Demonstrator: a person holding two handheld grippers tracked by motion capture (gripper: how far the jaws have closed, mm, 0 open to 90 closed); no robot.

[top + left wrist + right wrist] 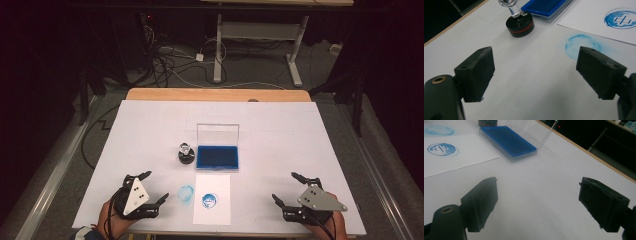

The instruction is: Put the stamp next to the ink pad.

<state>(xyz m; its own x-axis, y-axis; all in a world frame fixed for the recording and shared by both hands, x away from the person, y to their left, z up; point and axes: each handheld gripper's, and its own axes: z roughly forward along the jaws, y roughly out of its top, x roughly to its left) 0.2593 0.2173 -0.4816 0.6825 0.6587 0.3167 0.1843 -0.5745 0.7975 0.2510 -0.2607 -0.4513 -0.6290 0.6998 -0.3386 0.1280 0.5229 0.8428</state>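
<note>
Judging the stamping done: blue round seal print [209, 200] on near white paper sheet [212, 210], black clear-handled stamp [185, 154] standing left of open blue ink pad [217, 157], left gripper [151, 189] and right gripper [287, 188] gaping empty.

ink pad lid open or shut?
Open. The clear lid stands upright behind the blue pad; the right gripper view shows the pad's surface bare.

Stamp [186, 154] just left of ink pad [217, 157]
</note>
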